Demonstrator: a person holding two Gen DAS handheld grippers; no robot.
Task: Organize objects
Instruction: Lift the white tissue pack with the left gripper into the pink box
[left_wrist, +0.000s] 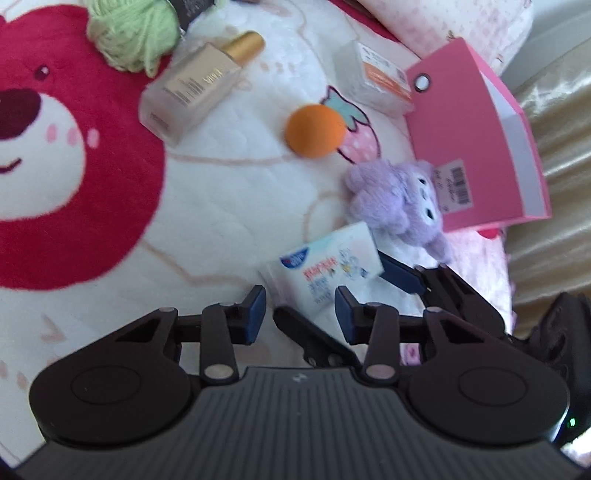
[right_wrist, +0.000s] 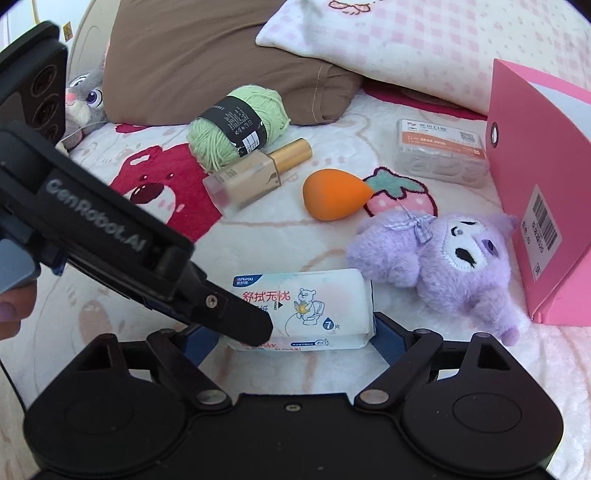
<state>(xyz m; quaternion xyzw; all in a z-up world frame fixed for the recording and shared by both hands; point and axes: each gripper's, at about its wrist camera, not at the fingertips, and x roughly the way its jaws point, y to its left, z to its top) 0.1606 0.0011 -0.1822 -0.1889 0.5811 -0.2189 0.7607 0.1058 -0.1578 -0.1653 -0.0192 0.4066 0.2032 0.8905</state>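
Left gripper (right_wrist: 255, 326): your left tool comes in from the left, jaws drawn close together with nothing between them; one finger lies on the near left corner of the pack, probably to pin it.
Wipes pack (right_wrist: 303, 308): the flat white plastic packet of wet wipes with a cartoon bear lies on the bed cover (right_wrist: 258, 236), nearest to you, between both tools.
Right gripper (right_wrist: 295, 339): your right jaws stand wide apart, one blue pad at each end of the pack. You appear to be lined up for an endwise grip, but no squeeze shows yet.
Loose items, left to right: green ball of yarn (right_wrist: 238, 123) with a black label, frosted foundation bottle (right_wrist: 255, 177) with a gold cap, orange teardrop makeup sponge (right_wrist: 334, 194), clear plastic floss-pick box (right_wrist: 441, 151) with an orange label, and a purple plush toy (right_wrist: 454, 266) just right of the pack.
Container: the pink cardboard box (right_wrist: 524, 177) stands at far right, touching the plush; it is probably where you will put things. From the left wrist view the visible part of its interior looks empty.
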